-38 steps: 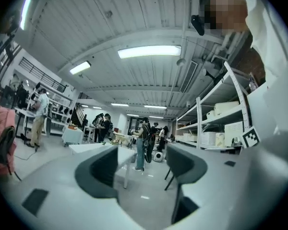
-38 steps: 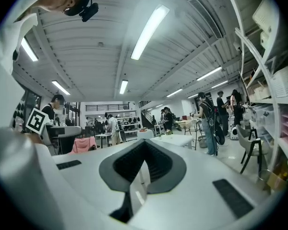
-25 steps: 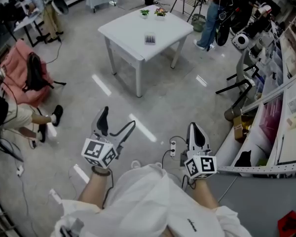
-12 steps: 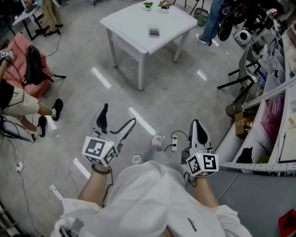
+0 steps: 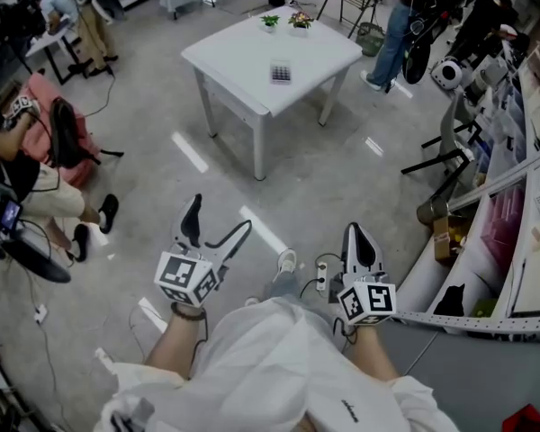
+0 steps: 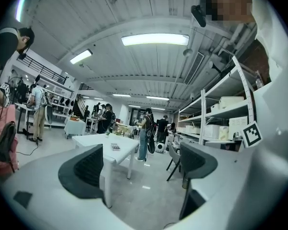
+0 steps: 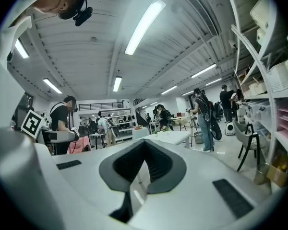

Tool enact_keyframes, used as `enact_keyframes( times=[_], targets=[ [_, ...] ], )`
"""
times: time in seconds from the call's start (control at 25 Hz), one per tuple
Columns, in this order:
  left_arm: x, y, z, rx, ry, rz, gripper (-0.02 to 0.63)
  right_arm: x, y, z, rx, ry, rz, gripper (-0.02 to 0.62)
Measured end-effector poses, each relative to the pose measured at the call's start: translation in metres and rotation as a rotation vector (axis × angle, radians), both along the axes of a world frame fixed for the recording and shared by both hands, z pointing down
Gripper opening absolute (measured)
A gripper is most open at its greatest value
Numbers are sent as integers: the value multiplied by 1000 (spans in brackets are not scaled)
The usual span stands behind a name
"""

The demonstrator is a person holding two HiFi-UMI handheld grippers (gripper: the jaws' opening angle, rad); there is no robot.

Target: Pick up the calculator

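Left tool (image 5: 214,229) is hanging low, jaws spread wide, gripping nothing | right tool (image 5: 357,234) is hovering beside it, jaws pressed together, empty | calculator (image 5: 280,73) is lying flat on the white counter (image 5: 238,52), well apart from both tools | two small potted plants (image 5: 269,22) are sitting at the counter's far edge

Calculator (image 5: 281,73) on table (image 5: 234,61) ctr, plants (image 5: 298,20) at far edge, shelving (image 5: 522,196) rt.
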State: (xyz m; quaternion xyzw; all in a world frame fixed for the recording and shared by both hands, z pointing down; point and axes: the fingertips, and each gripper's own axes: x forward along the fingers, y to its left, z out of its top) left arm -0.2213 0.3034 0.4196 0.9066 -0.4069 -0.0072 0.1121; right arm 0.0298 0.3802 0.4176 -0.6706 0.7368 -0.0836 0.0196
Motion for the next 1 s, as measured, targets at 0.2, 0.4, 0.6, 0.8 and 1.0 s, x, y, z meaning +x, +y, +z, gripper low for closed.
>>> enact_keyframes(
  times=[0.2,0.4,0.6,0.8,1.0],
  targets=[
    [24,-43,5,-16,-23,-31,479,24,-45,4,1,-4,-12,17],
    [52,-94,9,-37,-34,-54,479,46,-100,9,-9,-10,-47,17],
    [89,-139,8,-48,-71,-70,479,74,-148,3,-2,-2,-75,17],
    [114,-174,11,-68,-82,-105,479,104,-184,6,-1,-13,-93,17],
    [138,-199,3,-52,-81,-127,479,129,-210,7,-6,-8,-114,17]
  ],
)
